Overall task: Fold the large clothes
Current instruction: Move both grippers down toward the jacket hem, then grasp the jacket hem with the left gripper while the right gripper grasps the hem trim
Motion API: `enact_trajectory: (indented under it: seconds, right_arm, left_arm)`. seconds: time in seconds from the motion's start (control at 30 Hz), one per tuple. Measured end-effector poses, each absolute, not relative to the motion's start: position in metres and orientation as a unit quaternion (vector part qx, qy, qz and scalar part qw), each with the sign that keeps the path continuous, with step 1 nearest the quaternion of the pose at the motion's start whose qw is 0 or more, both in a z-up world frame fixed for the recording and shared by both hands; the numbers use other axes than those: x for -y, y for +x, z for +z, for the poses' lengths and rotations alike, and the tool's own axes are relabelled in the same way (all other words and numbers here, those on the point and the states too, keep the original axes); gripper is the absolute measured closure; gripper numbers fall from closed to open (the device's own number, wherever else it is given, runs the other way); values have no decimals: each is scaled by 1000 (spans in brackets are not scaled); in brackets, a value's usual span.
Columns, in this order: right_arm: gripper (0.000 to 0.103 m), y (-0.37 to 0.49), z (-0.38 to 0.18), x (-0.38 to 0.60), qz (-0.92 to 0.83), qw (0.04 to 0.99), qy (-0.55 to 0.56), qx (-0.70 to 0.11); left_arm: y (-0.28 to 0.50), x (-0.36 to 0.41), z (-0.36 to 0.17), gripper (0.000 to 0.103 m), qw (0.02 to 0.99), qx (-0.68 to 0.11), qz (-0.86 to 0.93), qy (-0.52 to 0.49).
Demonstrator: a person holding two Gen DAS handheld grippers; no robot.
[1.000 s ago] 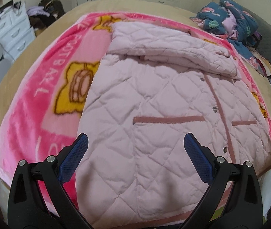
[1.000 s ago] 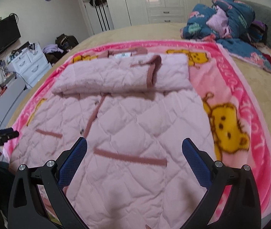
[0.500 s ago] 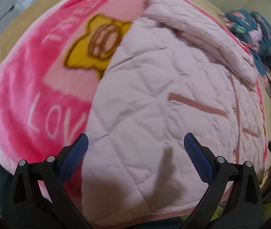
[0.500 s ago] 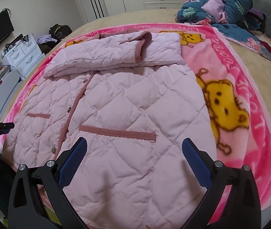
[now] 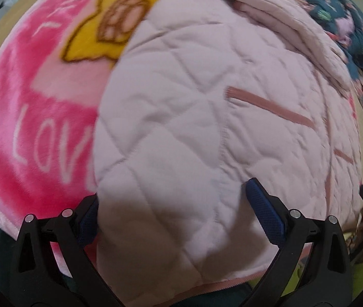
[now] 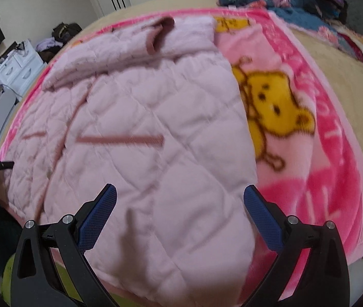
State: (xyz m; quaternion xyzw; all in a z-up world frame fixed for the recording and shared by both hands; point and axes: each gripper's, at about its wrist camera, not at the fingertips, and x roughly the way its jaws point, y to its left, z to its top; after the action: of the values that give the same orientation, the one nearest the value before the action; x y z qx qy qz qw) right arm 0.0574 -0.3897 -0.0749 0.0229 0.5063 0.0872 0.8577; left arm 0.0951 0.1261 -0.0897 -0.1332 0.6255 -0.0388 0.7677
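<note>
Through my left wrist camera, my left gripper has its jaws spread wide at the near corner of the quilted pink jacket. The jacket's side edge runs right beside my left finger, whose pad is partly hidden behind the fabric, and the hem lies just below and between the fingers. The pink cartoon blanket spreads away to the left, and a pocket trim sits ahead and to the right. The view is blurred, so I can't tell whether the pads touch the cloth.

Through my right wrist camera, my right gripper is also wide apart, holding nothing, over the jacket's other near corner. Its side edge passes just inside my right finger, with the blanket's yellow bear ahead on the right. The folded-over sleeves lie far ahead. At the far left, part of the other gripper shows.

My worry: this padding is thick and puffy, so I could pinch only the top layer, or catch the blanket along with the hem and drag it up. If the two corners are gripped unevenly, the fold would skew and the sleeves could slide out.
</note>
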Motion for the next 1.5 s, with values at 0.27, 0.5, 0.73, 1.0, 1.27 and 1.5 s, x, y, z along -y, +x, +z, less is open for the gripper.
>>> enact_trajectory:
  seconds: [0.27,0.5,0.73,1.0,1.27,1.5]
  right_arm:
    - [4,38,-86,395,115,831,-8,-543]
    - [4,28,-97,430,109,813,58,-569]
    - [7,15,-109,429,171,788,117,-579]
    - [55,0,-110,413,219,770,141,-582]
    - [86,15,-40,400,290,817,159,-472]
    - [88,43,3,395,306,852,167,-390]
  left_arm:
    - [86,-110,-75,37,789,-596,-82,-125]
    - [83,-120,-61,66,808,-561,-106,-146]
    - [85,-117,-52,73,819,-540,-121,-153]
    - [87,-116,-52,73,819,-538,-123,-158]
    - [85,-122,-45,86,826,-522,-125,-174]
    - [82,-122,-24,94,853,-478,-133,-164]
